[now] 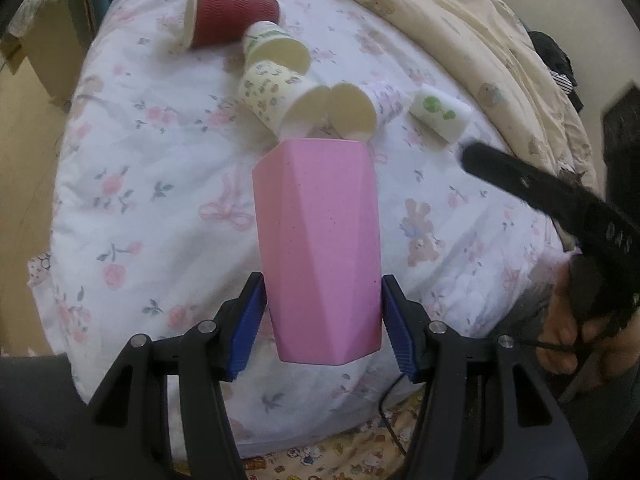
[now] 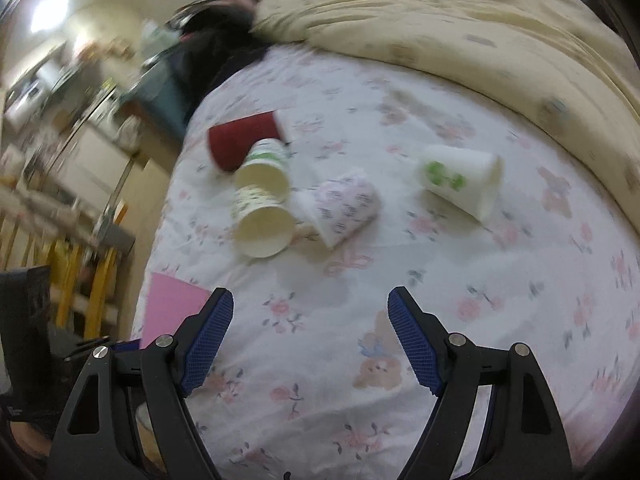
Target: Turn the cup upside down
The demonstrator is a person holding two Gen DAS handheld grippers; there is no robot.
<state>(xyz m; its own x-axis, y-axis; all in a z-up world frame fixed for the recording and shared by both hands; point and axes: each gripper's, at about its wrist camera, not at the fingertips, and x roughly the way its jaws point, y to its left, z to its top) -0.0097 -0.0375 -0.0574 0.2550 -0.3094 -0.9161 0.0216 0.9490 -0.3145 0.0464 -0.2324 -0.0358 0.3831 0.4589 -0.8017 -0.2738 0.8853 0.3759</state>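
Blue-padded left claw (image 1: 323,322) grips the pink cup (image 1: 318,248) by its lower sides, upright over the near part of the bed (image 1: 120,184). Right claw (image 2: 310,338) hangs wide, nothing between its pads, above bare floral sheet. Farther off, paper cups lie tipped: a red cup (image 1: 230,16) far left, a green-print cup (image 2: 460,182) apart to the right. Cream quilt (image 2: 460,32) banks the far edge; the bed's left edge drops to cluttered room.

floral bedsheet (image 1: 132,184), cream quilt (image 1: 460,32) along its far edge, red ribbed cup (image 1: 232,16) on its side touching green-print paper cup (image 1: 276,46), more paper cups lying nearby
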